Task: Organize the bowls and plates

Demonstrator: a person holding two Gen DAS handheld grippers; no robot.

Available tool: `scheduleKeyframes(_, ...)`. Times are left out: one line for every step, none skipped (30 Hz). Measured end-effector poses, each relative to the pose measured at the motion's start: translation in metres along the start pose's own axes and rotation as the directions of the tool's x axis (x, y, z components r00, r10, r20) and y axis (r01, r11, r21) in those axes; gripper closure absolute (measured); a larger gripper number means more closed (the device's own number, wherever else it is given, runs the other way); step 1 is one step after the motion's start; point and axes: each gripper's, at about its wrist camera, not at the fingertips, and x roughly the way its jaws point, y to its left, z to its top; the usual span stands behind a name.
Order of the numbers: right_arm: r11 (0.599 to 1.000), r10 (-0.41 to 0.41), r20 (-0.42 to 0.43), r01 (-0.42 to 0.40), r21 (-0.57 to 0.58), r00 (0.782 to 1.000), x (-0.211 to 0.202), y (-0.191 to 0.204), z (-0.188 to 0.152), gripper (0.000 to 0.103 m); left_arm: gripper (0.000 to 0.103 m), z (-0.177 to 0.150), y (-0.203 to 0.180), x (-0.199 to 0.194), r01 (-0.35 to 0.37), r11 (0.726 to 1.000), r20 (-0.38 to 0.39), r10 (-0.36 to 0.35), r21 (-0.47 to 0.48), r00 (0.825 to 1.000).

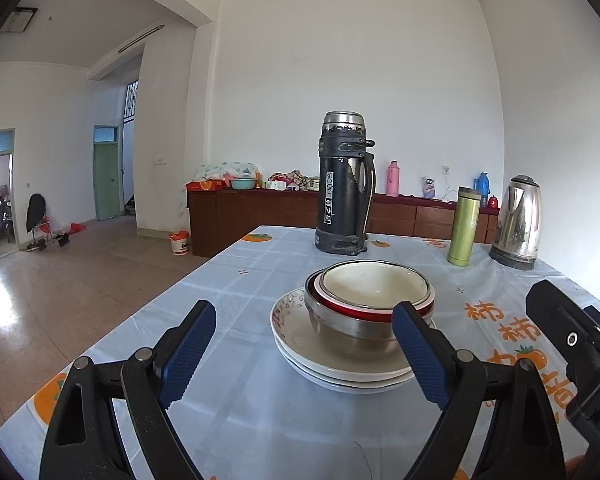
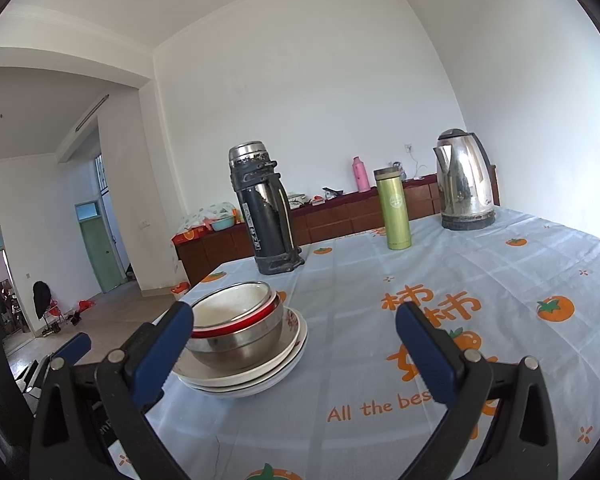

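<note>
A stack of white plates (image 1: pixel 340 364) lies on the table, and nested bowls (image 1: pixel 364 300) sit on it: a steel bowl at the bottom, then a red-rimmed one, and a white-lined one on top. My left gripper (image 1: pixel 304 350) is open and empty, just in front of the stack. In the right wrist view the plates (image 2: pixel 260 376) and bowls (image 2: pixel 240 328) lie left of centre. My right gripper (image 2: pixel 294 354) is open and empty, with its left finger beside the bowls. The right gripper's body shows at the right edge of the left wrist view (image 1: pixel 572 344).
A black thermos (image 1: pixel 344 184), a green flask (image 1: pixel 464 226) and a steel kettle (image 1: pixel 518 222) stand at the far end of the table (image 1: pixel 260 408). The table's left edge drops to the floor. A brown cabinet (image 1: pixel 260 212) stands by the wall.
</note>
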Motion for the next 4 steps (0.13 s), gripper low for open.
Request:
scheduleKeyframes(1.0, 0.0, 0.0, 0.0, 0.0, 1.0, 0.0001, -0.0001, 0.0001, 0.0, 0.012, -0.0002, -0.0005, -0.0004, 0.0, 1.0, 0.0, 0.0, 0.003, 1.0)
scheduleKeyframes(1.0, -0.002, 0.001, 0.002, -0.001, 1.0, -0.0001, -0.0003, 0.0001, 0.0, 0.012, -0.0001, -0.001, -0.0009, 0.0, 1.0, 0.003, 0.0, 0.005, 1.0)
scheduleKeyframes(1.0, -0.003, 0.002, 0.003, 0.0, 1.0, 0.0, 0.0001, 0.0, 0.0, 0.012, 0.0002, -0.0012, -0.0016, 0.001, 1.0, 0.006, -0.001, 0.006, 1.0)
scheduleKeyframes(1.0, -0.005, 0.001, 0.005, -0.001, 1.0, 0.0002, -0.0001, 0.0001, 0.0, 0.012, 0.0005, -0.0016, -0.0023, 0.001, 1.0, 0.009, -0.001, 0.008, 1.0)
